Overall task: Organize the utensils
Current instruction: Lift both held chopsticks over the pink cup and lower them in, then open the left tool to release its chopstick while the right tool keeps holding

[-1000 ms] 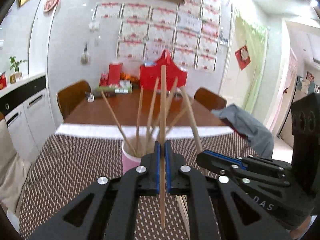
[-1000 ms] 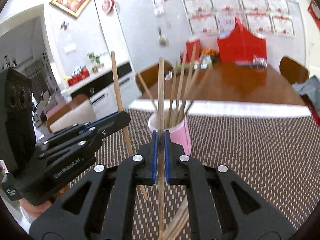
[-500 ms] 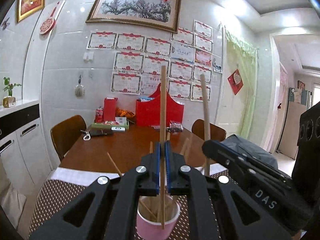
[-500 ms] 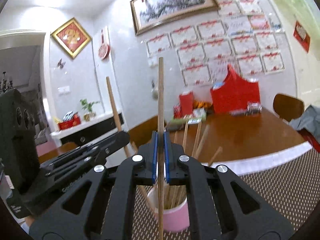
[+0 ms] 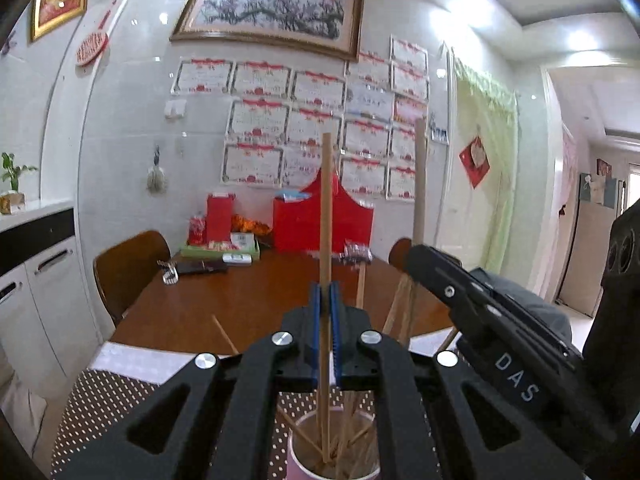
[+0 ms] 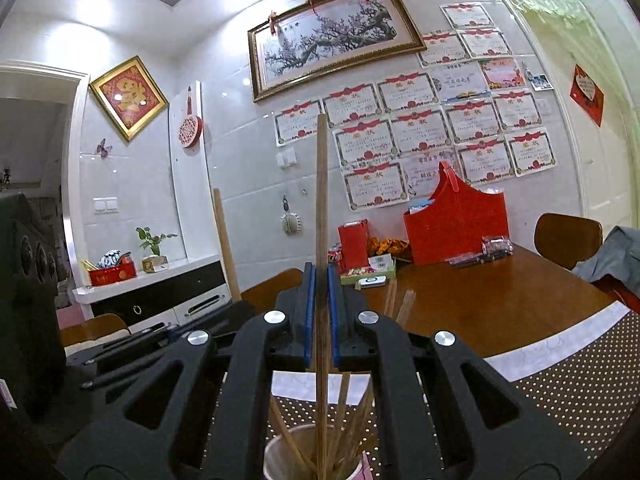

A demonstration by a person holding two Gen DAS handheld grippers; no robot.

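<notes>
Nearest to you, the pink cup (image 5: pixel 332 456) sits on the dotted brown mat (image 5: pixel 100 404), directly below both grippers, and it serves as the reference point here. It holds a loose bundle of wooden chopsticks (image 5: pixel 352 444) leaning against its rim at various angles.

Your left gripper (image 5: pixel 329 300) is clamped on one chopstick (image 5: pixel 326 208), held upright; its lower end reaches down inside the cup and its upper end rises well above the blue pads (image 5: pixel 316 320). Your right gripper (image 6: pixel 320 284) is likewise closed on a second chopstick (image 6: pixel 321 184), also upright, with its lower end inside the same cup (image 6: pixel 280 460) among the other sticks.

In the left wrist view the right gripper's body (image 5: pixel 500 344) shows just to the right of the cup, with its chopstick (image 5: pixel 419 184) standing above it. In the right wrist view the left gripper's body (image 6: pixel 160 336) lies to the left of the cup.

Beyond the cup, past the mat's white edge, the brown wooden table (image 5: pixel 248 304) extends away. At its far end, well apart from the cup, stand a red box (image 5: pixel 320 220), a smaller red carton (image 5: pixel 219 216) and a tray of small items (image 5: pixel 224 248). A brown chair (image 5: pixel 128 264) stands left of the table. On the wall behind hang rows of certificates (image 5: pixel 304 132) and a framed painting (image 5: pixel 272 12).
</notes>
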